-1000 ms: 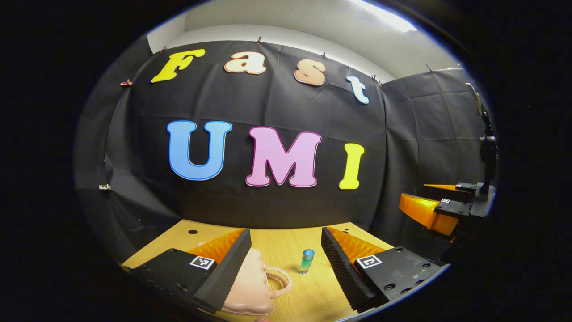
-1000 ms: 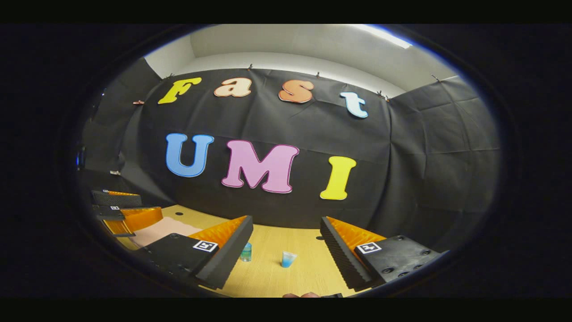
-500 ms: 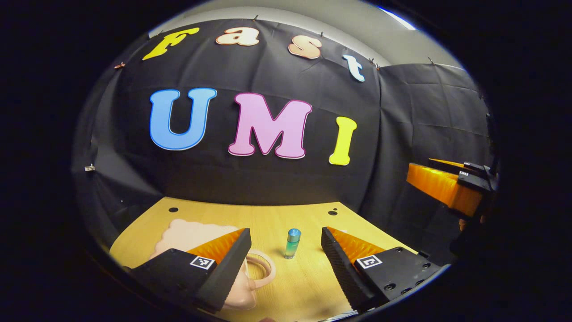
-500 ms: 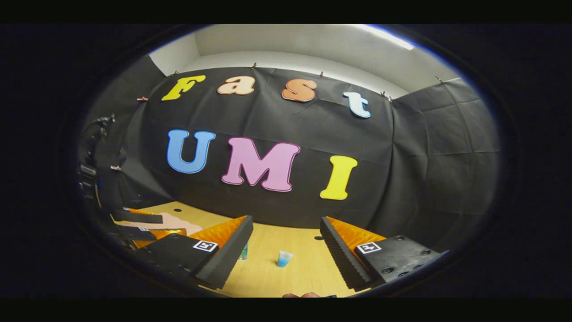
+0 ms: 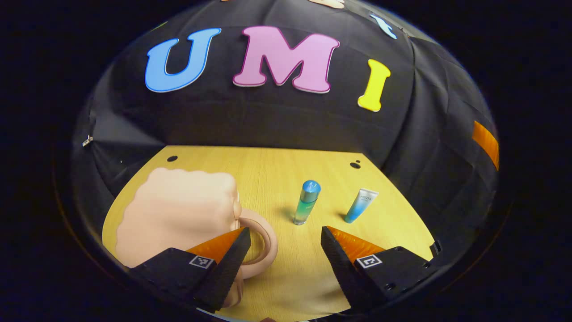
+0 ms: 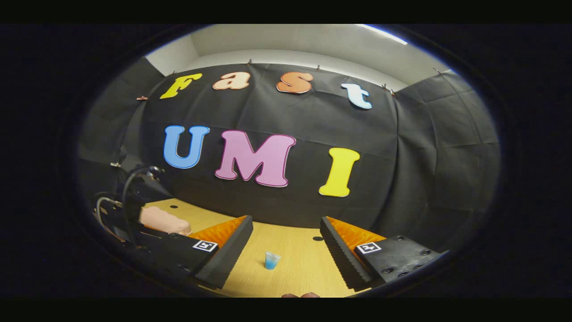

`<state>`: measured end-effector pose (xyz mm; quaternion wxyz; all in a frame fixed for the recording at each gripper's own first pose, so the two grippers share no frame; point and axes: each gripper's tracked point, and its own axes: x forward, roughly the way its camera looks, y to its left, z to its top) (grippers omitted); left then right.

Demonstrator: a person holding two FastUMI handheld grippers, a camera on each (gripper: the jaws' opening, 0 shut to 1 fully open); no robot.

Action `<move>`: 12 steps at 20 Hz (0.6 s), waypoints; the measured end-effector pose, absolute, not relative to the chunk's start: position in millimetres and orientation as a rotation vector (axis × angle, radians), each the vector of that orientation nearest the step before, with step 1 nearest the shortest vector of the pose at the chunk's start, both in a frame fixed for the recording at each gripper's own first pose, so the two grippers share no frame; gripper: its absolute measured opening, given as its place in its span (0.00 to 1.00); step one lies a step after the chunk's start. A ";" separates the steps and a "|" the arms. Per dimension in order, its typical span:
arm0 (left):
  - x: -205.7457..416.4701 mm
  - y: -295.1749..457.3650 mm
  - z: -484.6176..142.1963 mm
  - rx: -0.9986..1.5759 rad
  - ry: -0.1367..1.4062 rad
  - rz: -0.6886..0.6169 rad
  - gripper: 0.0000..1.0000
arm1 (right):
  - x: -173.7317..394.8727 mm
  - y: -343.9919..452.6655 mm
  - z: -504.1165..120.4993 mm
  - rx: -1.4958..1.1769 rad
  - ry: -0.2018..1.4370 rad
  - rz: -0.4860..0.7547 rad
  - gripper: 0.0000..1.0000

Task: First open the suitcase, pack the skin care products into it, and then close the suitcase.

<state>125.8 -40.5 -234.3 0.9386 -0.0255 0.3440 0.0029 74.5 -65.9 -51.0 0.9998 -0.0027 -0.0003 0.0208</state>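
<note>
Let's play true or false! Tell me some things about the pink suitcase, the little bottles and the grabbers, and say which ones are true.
1. The pink suitcase is lying shut on the wooden table. True.
2. The bottle with the blue cap is lying flat on its side. False: it stands upright.
3. The left gripper is squeezing the bottle. False: its fingers are spread apart and hold nothing.
4. The small tube stands to the right of the bottle in the left gripper view. True.
5. The right gripper is open, with the tube on the table ahead of it. True.
6. Both skin care products are already inside the suitcase. False: they are on the table.
</note>
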 end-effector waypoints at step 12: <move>154.7 -47.3 -318.1 0.025 1.024 0.126 0.95 | 110.6 -111.9 -123.8 -0.039 0.124 0.102 0.98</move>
